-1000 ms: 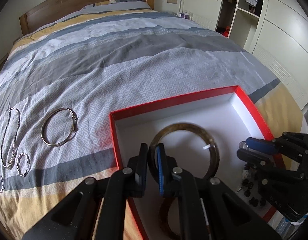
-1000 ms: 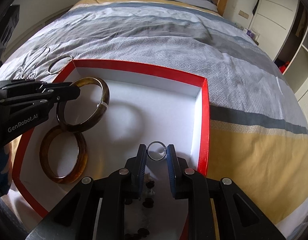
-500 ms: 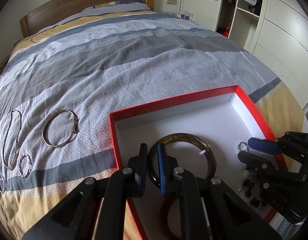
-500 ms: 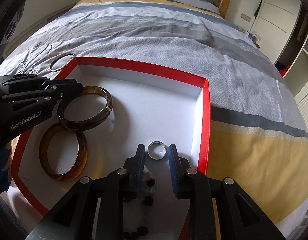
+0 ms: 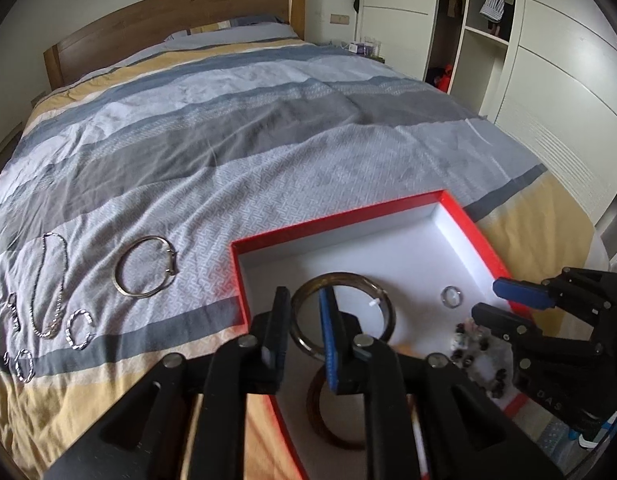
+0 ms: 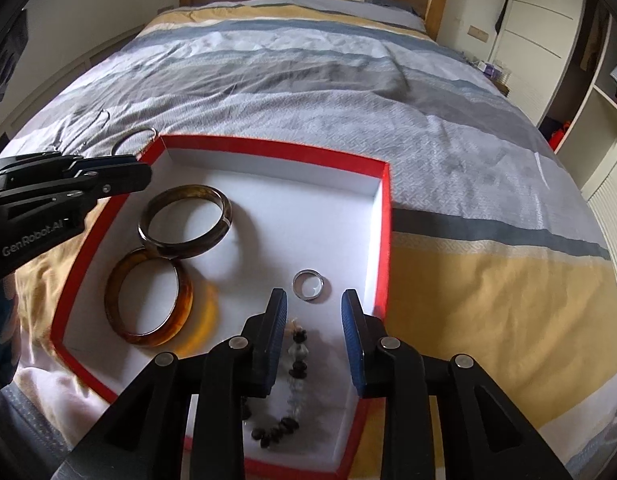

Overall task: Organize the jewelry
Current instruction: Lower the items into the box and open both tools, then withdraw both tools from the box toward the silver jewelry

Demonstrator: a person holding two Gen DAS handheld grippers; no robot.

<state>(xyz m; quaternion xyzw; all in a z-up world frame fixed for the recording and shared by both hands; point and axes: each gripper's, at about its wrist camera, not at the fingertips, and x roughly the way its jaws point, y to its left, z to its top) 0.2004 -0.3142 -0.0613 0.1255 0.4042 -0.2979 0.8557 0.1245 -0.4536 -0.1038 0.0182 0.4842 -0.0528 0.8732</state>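
— What step, left to right?

— I am leaving the dark bangle point(image 6: 185, 221) and the silver ring point(image 6: 309, 285) lying in the red box point(image 6: 382, 240). Next I am judging a reach for the silver bracelet point(image 5: 145, 266) on the bedspread point(image 5: 268, 128).

— Claws?

— My left gripper point(image 5: 302, 322) has just been parting, gripping nothing; my right gripper point(image 6: 313, 320) has just been spreading, empty.

**Left wrist: both claws clear, jewelry in box**

Left claw point(image 5: 302, 324) jaws have just been opening; dark bangle point(image 5: 344, 318) lies under them, pads off it. Right claw point(image 5: 504, 302) parted at right, nothing gripped. Small ring point(image 5: 451, 297) lies on the red box point(image 5: 332, 222) floor. Silver bangle point(image 5: 145, 266), chain point(image 5: 48, 284) and small rings out on the bed point(image 5: 268, 128).
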